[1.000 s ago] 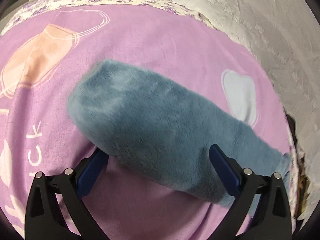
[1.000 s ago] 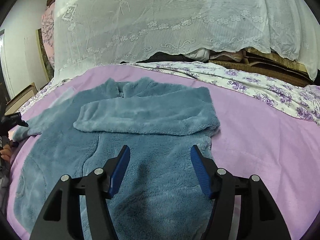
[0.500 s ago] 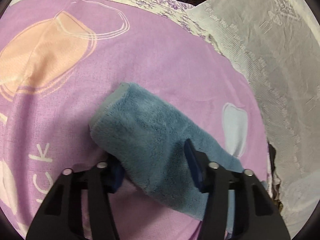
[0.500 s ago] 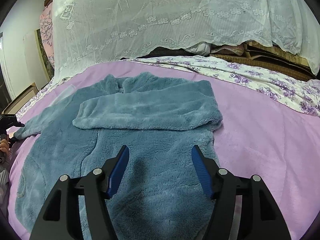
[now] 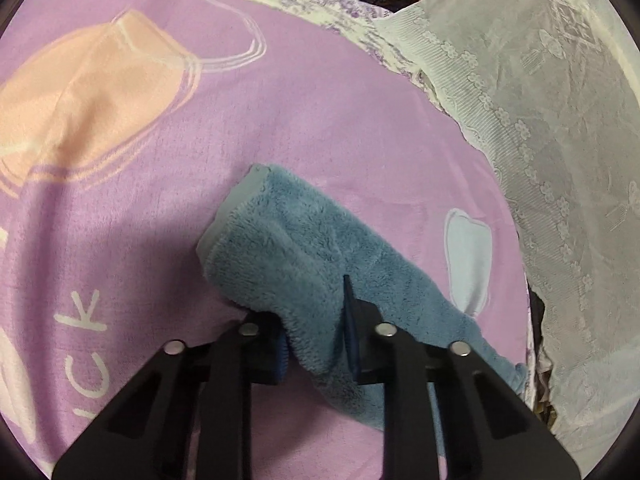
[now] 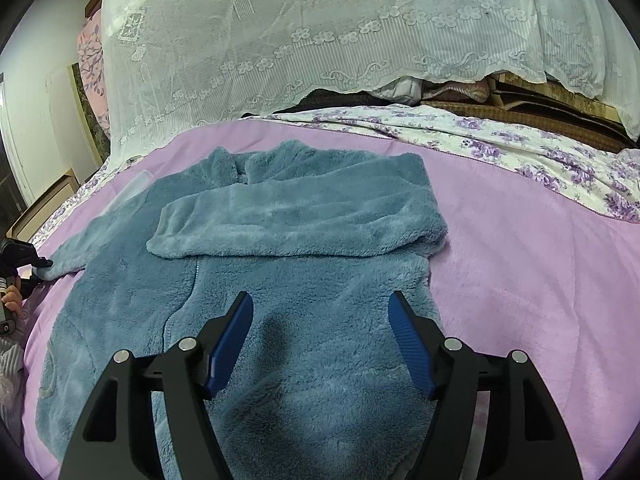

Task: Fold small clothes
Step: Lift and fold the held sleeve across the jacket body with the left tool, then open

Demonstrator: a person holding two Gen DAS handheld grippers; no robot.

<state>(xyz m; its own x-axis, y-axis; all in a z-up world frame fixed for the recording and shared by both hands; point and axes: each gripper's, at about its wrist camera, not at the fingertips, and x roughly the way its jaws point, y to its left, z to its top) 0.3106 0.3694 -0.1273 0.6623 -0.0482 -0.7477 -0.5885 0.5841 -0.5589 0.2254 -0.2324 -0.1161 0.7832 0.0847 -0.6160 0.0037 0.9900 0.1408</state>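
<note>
The left gripper [image 5: 316, 332] is pinching the cuffed sleeve [image 5: 304, 256] of the fluffy blue fleece jacket [image 6: 256, 304] lying on the purple bed blanket [image 6: 528, 264]. The right gripper [image 6: 322, 332] is hovering above it, fingers widening, gripping nothing.

1. A fluffy blue fleece jacket [image 6: 256, 320] is lying flat on a purple plush blanket [image 6: 520, 280].
2. One fleece sleeve [image 6: 296, 220] is lying folded across the jacket's chest.
3. The other fleece sleeve [image 5: 304, 264] is stretching out sideways onto the blanket.
4. A white lace cover [image 6: 320, 40] is hanging behind the blanket.
5. A floral-printed sheet [image 6: 520, 148] is lying between them.
</note>
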